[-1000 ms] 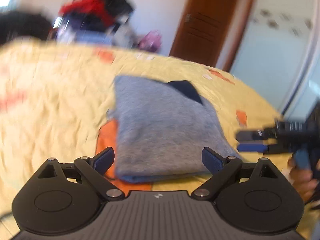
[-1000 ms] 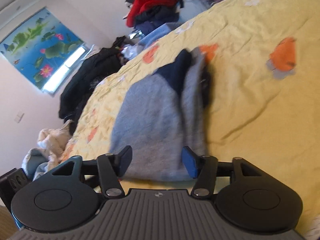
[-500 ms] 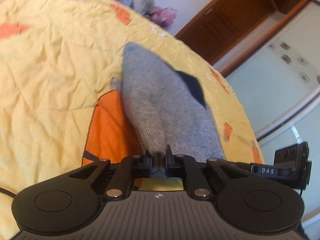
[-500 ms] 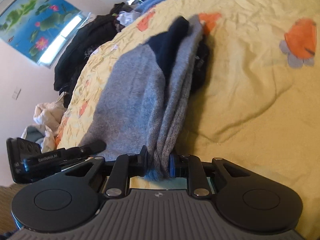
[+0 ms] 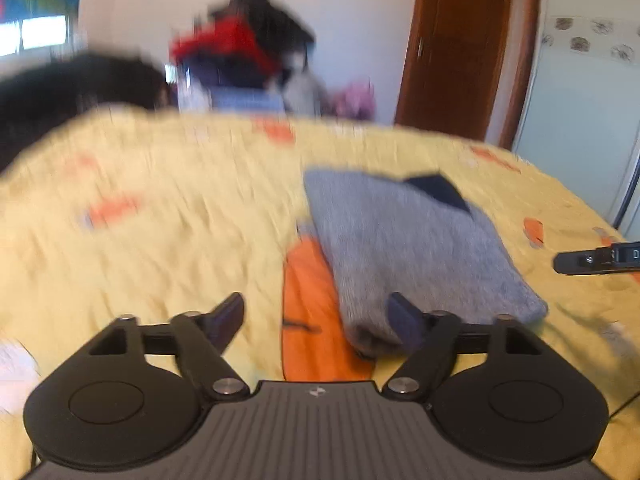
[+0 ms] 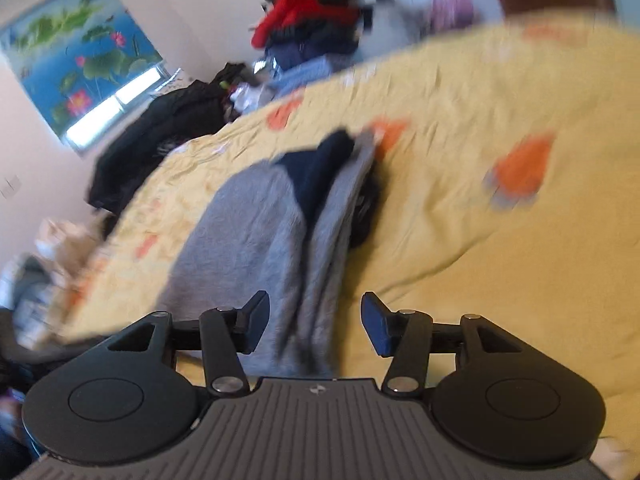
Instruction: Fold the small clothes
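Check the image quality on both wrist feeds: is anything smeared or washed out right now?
Left wrist view: motion blur smears the yellow bedspread and the clothes pile; the grey garment is soft, the left gripper fairly sharp. Right wrist view: the bedspread's far edge and orange prints are streaked, the window strip glares white, the fisheye bends the bed, and the right gripper stays crisp.

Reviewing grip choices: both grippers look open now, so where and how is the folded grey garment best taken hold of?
Probably the near edge of the grey garment, approached from this side. Its stacked layers end there, between the right gripper fingers; the left gripper could pinch its near corner. Both jaws have just opened, gripping nothing.
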Demonstrator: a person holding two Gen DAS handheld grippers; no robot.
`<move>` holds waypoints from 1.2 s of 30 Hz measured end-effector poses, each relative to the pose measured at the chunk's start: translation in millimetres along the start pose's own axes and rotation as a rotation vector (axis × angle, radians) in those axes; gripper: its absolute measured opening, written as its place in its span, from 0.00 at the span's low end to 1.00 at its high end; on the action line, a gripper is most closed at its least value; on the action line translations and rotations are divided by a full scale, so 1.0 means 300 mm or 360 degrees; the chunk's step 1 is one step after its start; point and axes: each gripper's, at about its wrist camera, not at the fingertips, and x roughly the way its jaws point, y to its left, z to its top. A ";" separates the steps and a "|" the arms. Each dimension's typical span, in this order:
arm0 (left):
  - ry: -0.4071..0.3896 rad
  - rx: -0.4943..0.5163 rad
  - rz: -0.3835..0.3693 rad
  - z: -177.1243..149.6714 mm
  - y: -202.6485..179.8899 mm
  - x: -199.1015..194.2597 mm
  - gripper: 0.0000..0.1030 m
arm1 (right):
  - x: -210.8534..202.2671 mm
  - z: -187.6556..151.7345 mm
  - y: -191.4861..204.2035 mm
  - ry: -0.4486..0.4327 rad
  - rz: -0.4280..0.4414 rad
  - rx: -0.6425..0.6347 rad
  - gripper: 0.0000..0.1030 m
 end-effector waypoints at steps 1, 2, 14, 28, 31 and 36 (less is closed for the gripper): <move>-0.0062 0.0036 0.0015 -0.008 -0.025 -0.017 0.84 | -0.026 -0.017 0.028 -0.0028 -0.0057 -0.0067 0.57; -0.0095 0.0057 0.0017 -0.019 -0.052 -0.022 0.84 | -0.042 -0.035 0.052 -0.0028 -0.0089 -0.0106 0.61; 0.0072 0.0280 -0.0004 -0.143 -0.202 0.034 0.84 | -0.282 -0.218 0.170 0.0524 0.0148 -0.0369 0.79; 0.0089 0.0049 0.0153 -0.126 -0.215 0.102 0.94 | -0.006 -0.258 0.171 -0.0029 -0.0609 -0.0447 0.90; 0.0186 0.0019 0.0150 -0.122 -0.202 0.134 0.96 | 0.053 -0.262 0.231 -0.0020 -0.0604 -0.0482 0.93; 0.0277 0.0004 0.0136 -0.122 -0.188 0.166 1.00 | 0.119 -0.247 0.210 0.0042 -0.0575 -0.0242 1.00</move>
